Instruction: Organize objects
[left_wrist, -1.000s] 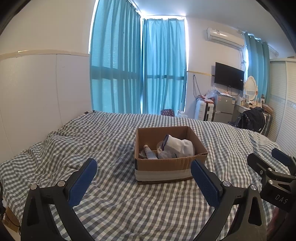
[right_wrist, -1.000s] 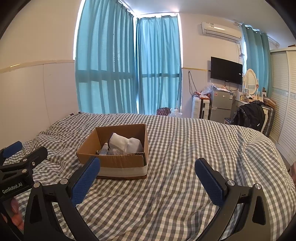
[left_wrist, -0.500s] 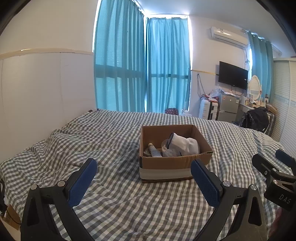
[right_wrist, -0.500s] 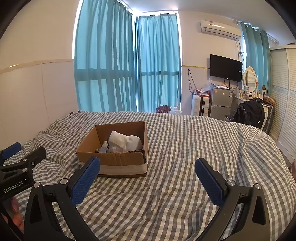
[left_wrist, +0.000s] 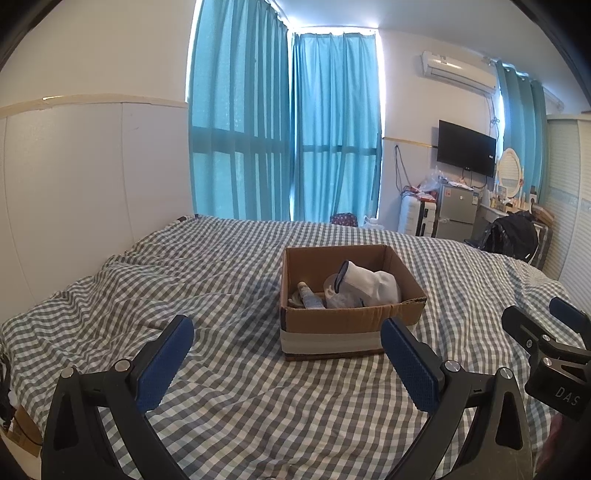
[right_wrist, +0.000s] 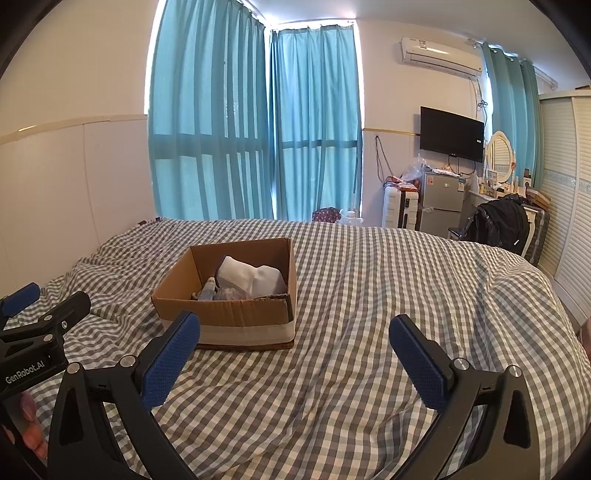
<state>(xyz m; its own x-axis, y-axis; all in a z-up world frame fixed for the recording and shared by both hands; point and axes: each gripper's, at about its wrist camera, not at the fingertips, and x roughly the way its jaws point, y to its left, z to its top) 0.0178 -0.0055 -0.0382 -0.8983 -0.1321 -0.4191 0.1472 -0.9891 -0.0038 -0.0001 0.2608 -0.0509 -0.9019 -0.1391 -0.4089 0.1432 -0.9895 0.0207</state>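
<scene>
While the cardboard box (left_wrist: 351, 314) sits on the checked bedspread (left_wrist: 221, 387) with a white sock (left_wrist: 373, 282), a small bottle (left_wrist: 310, 297) and some crumpled clear plastic (left_wrist: 341, 295) inside it, nothing loose shows on the cover around it, so the scene fits either a box waiting to be emptied and sorted or one just filled. Either way, any reach into it is best made from above, coming down past the near wall rather than pushing against it, since the box rests on soft, rumpled bedding and would likely slide or tip. The left tool (left_wrist: 286, 349) is spread wide, holding and touching nothing, short of the box. The right tool (right_wrist: 295, 345) is likewise wide apart and empty, with the box off to its left.
</scene>
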